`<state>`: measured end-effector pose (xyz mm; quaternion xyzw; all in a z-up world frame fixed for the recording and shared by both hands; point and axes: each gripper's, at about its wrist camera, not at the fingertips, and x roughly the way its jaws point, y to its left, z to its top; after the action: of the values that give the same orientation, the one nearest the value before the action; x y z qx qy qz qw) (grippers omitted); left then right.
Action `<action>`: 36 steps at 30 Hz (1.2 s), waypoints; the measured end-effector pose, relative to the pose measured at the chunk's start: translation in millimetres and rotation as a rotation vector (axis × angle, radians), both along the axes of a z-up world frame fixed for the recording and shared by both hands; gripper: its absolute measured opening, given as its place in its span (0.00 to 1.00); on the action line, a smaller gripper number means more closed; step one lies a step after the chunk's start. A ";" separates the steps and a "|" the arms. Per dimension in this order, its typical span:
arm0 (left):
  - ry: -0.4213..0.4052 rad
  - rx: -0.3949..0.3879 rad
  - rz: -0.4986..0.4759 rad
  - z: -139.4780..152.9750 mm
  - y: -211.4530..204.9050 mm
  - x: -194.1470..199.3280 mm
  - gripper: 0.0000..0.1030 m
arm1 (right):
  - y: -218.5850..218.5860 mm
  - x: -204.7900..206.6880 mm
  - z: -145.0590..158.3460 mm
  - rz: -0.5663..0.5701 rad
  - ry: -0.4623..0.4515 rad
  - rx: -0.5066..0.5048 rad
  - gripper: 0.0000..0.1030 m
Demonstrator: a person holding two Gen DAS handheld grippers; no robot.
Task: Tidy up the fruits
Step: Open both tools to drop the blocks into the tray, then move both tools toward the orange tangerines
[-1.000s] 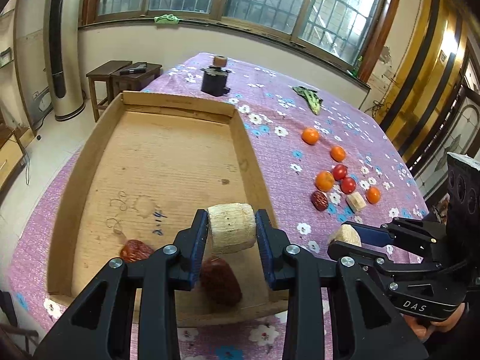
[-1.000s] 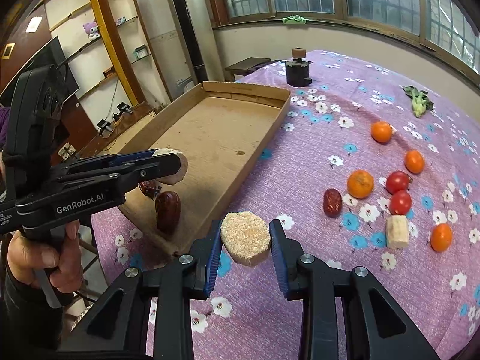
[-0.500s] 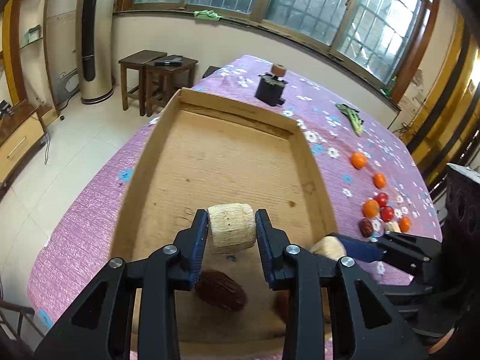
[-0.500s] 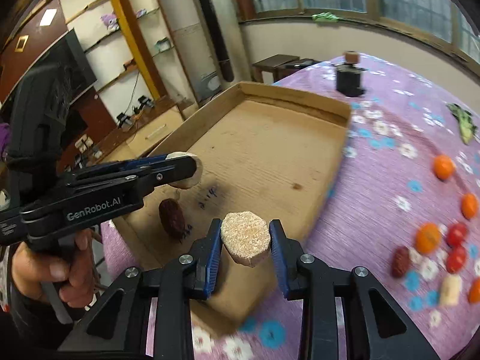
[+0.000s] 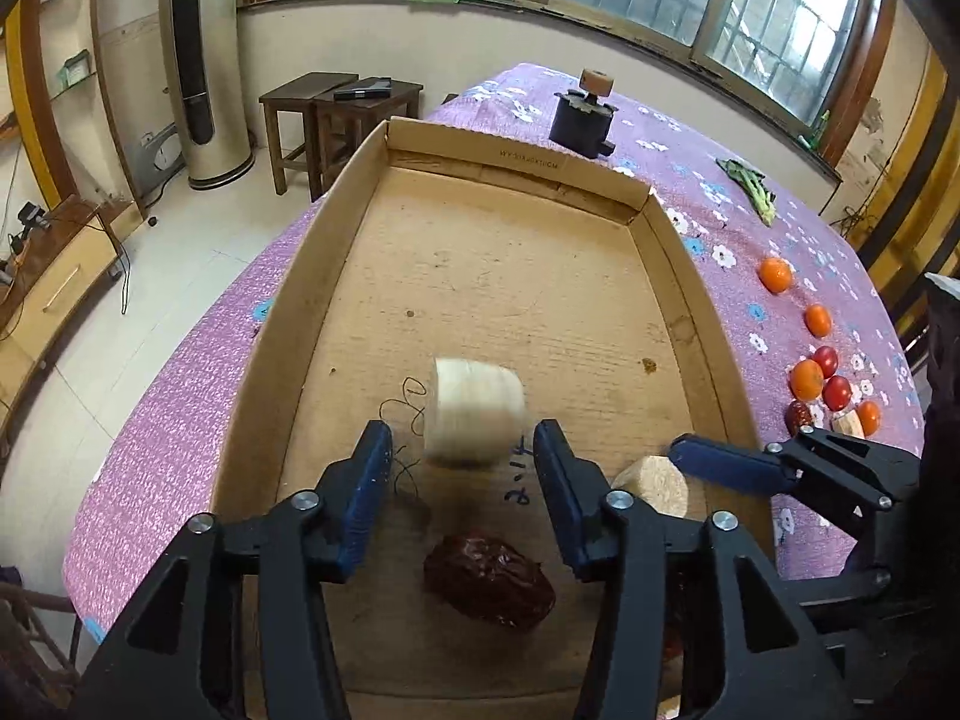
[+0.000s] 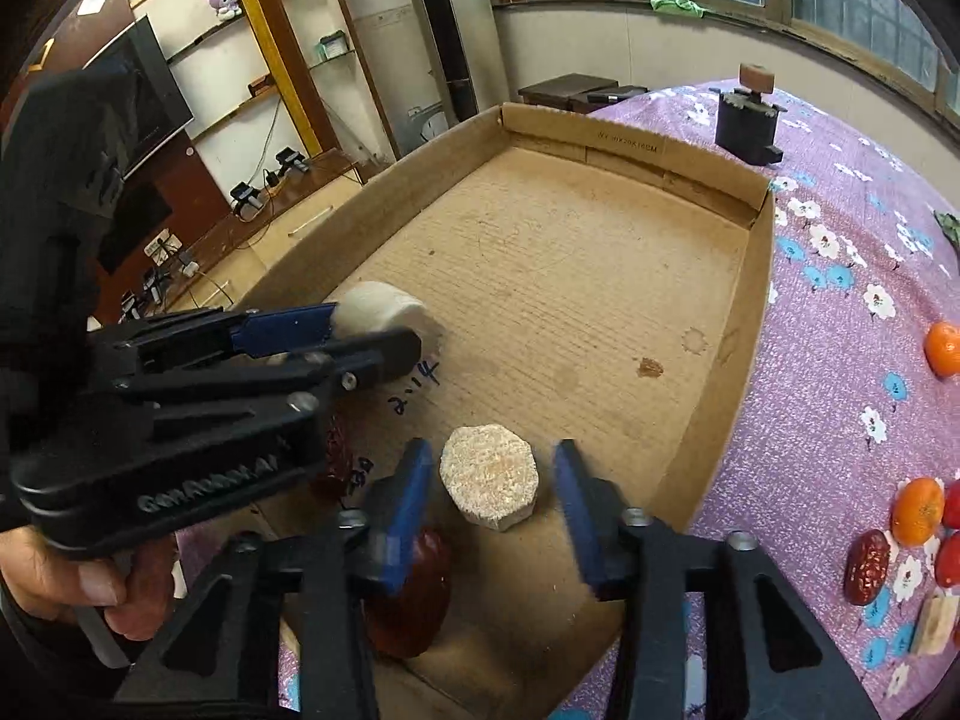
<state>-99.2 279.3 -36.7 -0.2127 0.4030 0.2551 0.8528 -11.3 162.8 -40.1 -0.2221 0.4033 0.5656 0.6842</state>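
Note:
My left gripper (image 5: pixel 462 468) is open over the near end of the cardboard tray (image 5: pixel 354 192). A pale round fruit chunk (image 5: pixel 474 414) is blurred between and just beyond its fingers, free of the pads. My right gripper (image 6: pixel 492 480) is open too, with a tan octagonal chunk (image 6: pixel 489 474) loose between its fingers over the tray floor. That chunk also shows in the left wrist view (image 5: pixel 651 483). Dark red dates (image 5: pixel 489 582) lie in the tray near me; one lies under my right gripper (image 6: pixel 411 606).
Oranges (image 5: pixel 775 273), red tomatoes (image 5: pixel 837 391), a date (image 6: pixel 867 558) and a pale chunk (image 6: pixel 936 624) lie on the purple flowered cloth right of the tray. A black holder (image 5: pixel 581 117) stands beyond the tray, and a green vegetable (image 5: pixel 750 186) lies at the far right.
Both grippers have moved over the tray's near end and opened. The pale chunk has left the left gripper's pads and the tan chunk has left the right gripper's pads.

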 end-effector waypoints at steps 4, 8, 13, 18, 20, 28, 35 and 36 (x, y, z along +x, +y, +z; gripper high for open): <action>-0.024 0.008 0.000 11.8 -5.0 -5.2 0.46 | -18.0 3.8 11.5 -0.019 0.014 0.034 0.47; -0.049 0.015 -0.005 24.9 -15.7 -6.6 0.49 | -50.3 8.2 26.3 -0.052 0.024 0.083 0.47; -0.088 0.011 -0.065 37.8 -43.3 1.2 0.51 | -96.7 19.1 37.4 -0.117 0.036 0.118 0.47; -0.093 0.009 -0.141 44.6 -76.1 19.8 0.51 | -144.6 37.3 39.7 -0.211 0.045 0.122 0.47; -0.092 0.005 -0.171 46.6 -88.9 26.6 0.51 | -161.4 46.2 39.4 -0.246 0.054 0.123 0.47; -0.077 -0.010 -0.261 46.8 -134.2 48.4 0.51 | -214.5 70.5 37.6 -0.355 0.060 0.135 0.47; -0.059 -0.016 -0.319 42.7 -158.0 59.0 0.51 | -242.6 78.3 31.4 -0.416 0.056 0.136 0.47; -0.056 -0.017 -0.326 41.4 -160.9 59.9 0.51 | -246.3 80.6 30.1 -0.427 0.051 0.133 0.47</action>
<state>-39.3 118.4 4.6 -0.1585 0.4105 0.1040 0.8919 69.3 -83.5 -10.0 -0.0717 0.4201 0.4387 0.7912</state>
